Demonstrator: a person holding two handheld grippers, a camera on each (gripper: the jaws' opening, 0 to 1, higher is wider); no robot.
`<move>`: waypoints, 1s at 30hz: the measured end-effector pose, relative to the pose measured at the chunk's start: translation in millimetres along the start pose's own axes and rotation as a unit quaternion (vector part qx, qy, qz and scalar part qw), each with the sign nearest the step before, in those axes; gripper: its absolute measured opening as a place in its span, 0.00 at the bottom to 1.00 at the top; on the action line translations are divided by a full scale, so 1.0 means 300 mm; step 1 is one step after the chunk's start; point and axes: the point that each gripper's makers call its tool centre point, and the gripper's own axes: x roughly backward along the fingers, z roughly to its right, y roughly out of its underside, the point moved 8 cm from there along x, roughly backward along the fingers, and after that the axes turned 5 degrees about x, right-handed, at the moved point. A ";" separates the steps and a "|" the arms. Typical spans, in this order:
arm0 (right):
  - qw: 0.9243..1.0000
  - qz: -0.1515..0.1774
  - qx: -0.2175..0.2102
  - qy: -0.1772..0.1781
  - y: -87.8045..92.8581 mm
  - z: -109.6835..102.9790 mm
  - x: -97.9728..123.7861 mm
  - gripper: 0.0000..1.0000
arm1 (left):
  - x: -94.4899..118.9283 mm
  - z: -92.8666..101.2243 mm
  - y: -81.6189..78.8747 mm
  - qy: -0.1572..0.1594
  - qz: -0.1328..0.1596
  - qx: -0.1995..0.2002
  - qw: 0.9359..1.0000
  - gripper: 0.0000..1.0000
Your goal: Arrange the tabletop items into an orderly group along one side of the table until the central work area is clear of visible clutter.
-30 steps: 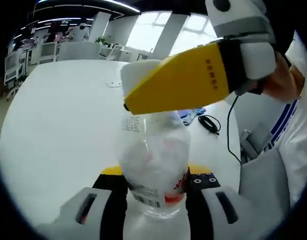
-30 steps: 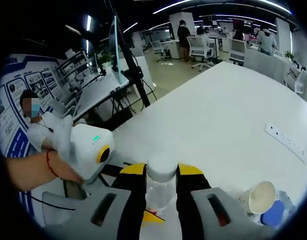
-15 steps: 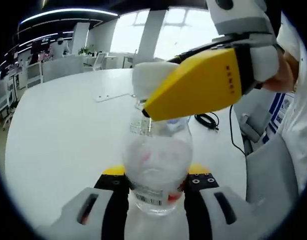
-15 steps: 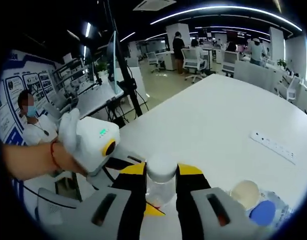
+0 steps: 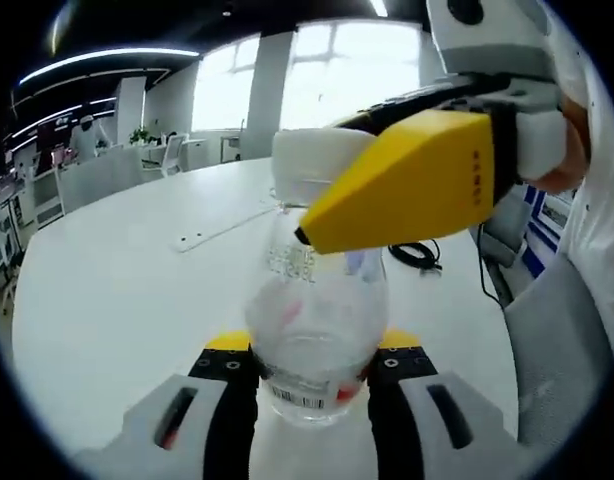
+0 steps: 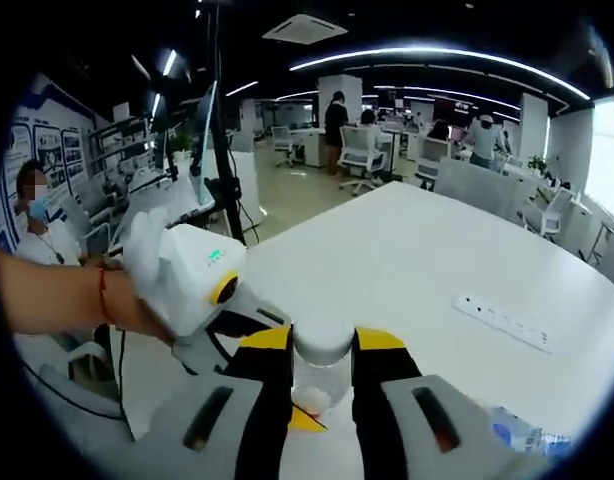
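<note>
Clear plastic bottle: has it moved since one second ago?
Yes: the clear plastic bottle has come nearer the white power strip.

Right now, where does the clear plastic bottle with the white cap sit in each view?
Left gripper view: the bottle stands at lower centre, its body between the left claw and its cap under the yellow right claw.
Right gripper view: the bottle's white cap sits at bottom centre, between the right claw's jaws.
Shared landmark: the white power strip on the table.
</note>
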 end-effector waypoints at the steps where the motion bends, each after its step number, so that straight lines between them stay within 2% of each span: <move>1: 1.000 0.002 0.005 0.008 0.001 0.006 0.002 0.20 | -0.006 -0.002 -0.004 0.003 0.003 -0.004 1.000 0.42; 12: 0.998 0.006 0.030 0.047 0.024 0.044 -0.018 0.20 | -0.075 -0.048 -0.019 0.039 0.014 -0.026 0.999 0.42; 30: 0.996 0.006 0.054 0.075 0.073 0.096 -0.063 0.20 | -0.157 -0.100 -0.011 0.060 0.018 -0.039 0.997 0.42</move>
